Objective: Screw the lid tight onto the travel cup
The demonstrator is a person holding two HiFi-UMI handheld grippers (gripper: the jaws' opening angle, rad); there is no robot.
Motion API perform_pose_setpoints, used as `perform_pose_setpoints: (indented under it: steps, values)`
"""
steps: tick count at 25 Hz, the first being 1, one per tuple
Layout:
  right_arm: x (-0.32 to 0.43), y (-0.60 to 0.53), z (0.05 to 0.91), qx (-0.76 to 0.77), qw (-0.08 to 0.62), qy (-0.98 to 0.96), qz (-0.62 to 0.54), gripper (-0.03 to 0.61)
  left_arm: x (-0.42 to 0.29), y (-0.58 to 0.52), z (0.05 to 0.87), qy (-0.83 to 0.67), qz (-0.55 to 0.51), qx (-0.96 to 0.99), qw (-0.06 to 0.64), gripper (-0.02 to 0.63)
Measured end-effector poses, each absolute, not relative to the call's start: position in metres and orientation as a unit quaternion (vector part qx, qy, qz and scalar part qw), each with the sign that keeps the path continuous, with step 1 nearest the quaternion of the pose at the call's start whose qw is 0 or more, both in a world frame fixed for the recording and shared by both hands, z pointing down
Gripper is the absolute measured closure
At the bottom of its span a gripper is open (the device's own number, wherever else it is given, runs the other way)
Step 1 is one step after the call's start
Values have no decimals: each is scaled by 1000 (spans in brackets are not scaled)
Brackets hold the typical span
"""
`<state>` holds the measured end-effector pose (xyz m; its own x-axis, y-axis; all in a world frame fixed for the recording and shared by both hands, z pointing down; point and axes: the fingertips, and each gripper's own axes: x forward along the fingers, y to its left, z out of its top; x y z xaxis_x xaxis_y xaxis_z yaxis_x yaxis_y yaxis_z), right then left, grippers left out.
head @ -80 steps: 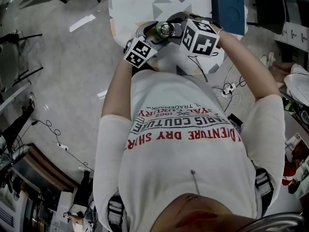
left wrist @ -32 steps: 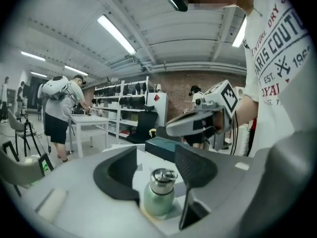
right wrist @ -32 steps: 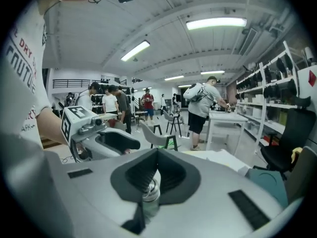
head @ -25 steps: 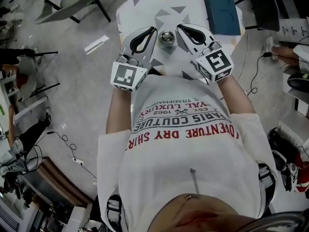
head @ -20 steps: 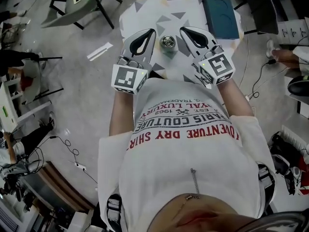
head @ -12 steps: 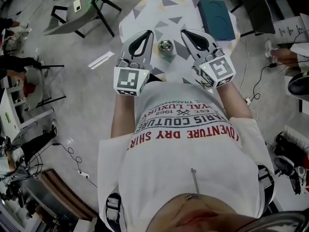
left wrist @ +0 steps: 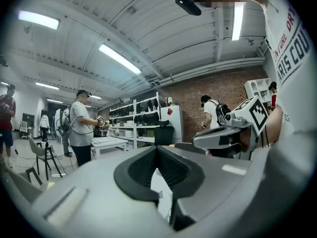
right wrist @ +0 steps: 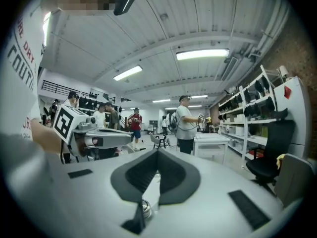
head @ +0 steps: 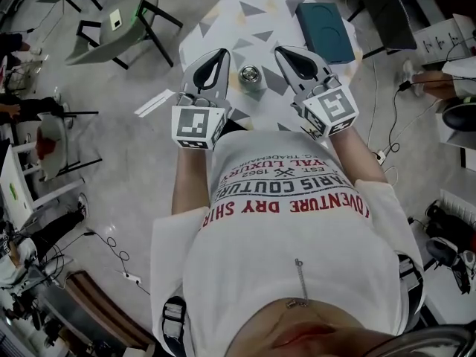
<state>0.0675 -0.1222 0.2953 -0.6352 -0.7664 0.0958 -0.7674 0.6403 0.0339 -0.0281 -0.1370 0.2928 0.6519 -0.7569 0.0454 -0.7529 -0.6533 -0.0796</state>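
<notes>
Two sets of jaws clenched empty: grey left gripper point(head: 220, 55) and right gripper point(head: 285, 51) flanking, not touching, lidded shiny metal travel cup point(head: 250, 77) on white triangle-patterned table point(head: 256, 6); lid probably tight already.

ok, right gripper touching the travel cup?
Apart. Head view shows a strip of table between the travel cup and the shut right gripper.

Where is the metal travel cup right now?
In the head view the travel cup stands on the patterned table, between the left hand-held gripper and the right hand-held gripper, touched by neither.
</notes>
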Motion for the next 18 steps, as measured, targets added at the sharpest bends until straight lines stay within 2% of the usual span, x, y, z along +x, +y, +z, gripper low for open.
perform_pose_setpoints:
  steps: [18]
  values:
    - [77, -139, 300, 435, 45, -899, 17, 569, -19, -156, 297, 423, -39, -905, 15, 601]
